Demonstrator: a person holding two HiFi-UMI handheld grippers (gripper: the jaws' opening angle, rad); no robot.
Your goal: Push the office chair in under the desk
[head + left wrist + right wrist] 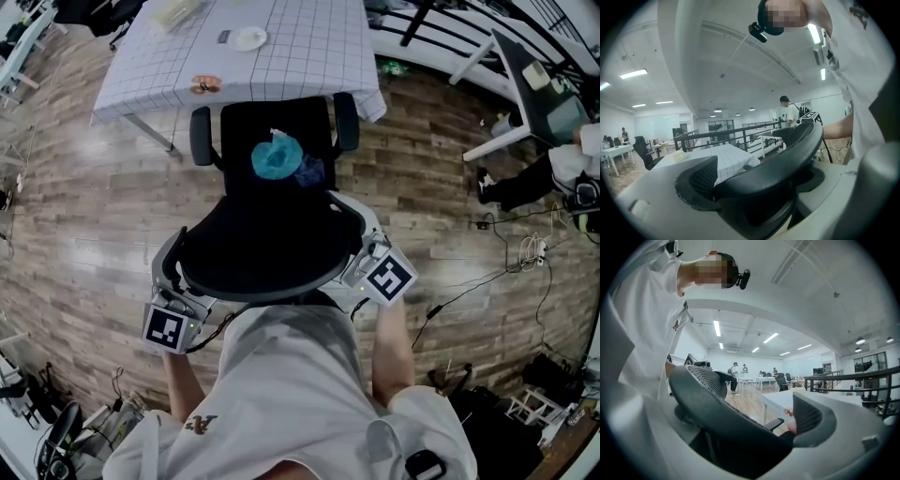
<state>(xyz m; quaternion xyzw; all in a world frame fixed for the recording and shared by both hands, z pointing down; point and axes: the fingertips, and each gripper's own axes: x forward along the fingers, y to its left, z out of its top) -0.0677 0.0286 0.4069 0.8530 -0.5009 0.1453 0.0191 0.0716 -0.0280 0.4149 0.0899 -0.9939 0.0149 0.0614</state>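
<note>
A black office chair (272, 220) stands on the wood floor, facing a desk (300, 70) covered with a white checked cloth. Its seat front and armrests (201, 137) sit at the desk's near edge. A teal bundle (277, 157) lies on the seat. My left gripper (180, 279) is shut on the left end of the curved backrest rim (787, 157). My right gripper (367, 251) is shut on the right end of the same rim (705, 401). In both gripper views the black rim fills the gap between the grey jaws, with the desk (729, 159) beyond it.
On the desk lie a white plate (250, 38) and a small orange item (205, 84). At the right are another white desk (511, 89), a seated person (553, 173) and floor cables (511, 258). Black gear sits at the lower right (497, 422).
</note>
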